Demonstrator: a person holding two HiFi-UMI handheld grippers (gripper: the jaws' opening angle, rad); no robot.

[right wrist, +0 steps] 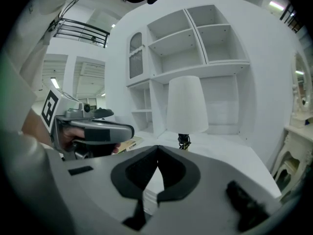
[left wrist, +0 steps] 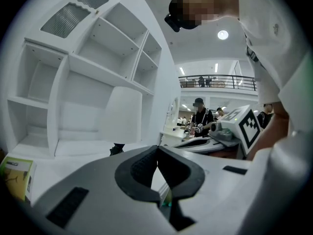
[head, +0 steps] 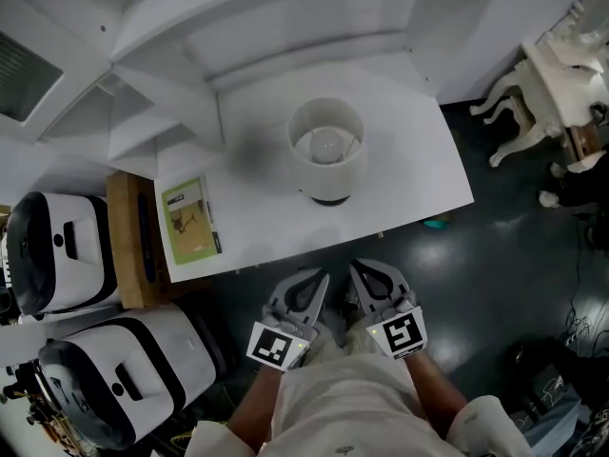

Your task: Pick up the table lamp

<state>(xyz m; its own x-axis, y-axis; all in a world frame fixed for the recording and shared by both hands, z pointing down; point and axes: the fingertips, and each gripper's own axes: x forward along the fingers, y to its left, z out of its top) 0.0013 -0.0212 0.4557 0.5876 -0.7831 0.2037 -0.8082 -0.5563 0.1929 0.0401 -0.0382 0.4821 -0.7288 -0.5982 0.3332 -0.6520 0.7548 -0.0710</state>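
A green booklet [head: 190, 220] lies at the desk's [head: 419, 160] near left corner. My left claw [head: 320, 278] is pressed together, empty, just short of the desk. The lamp [head: 326, 150] stands upright farther off (mid-desk), and my right claw [head: 357, 269] is pressed together too.

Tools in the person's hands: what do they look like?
The left tool and right tool are grey, with pointed jaws lined in black. Each carries a cube with black-and-white square markers. The person wears a pale short-sleeved shirt.
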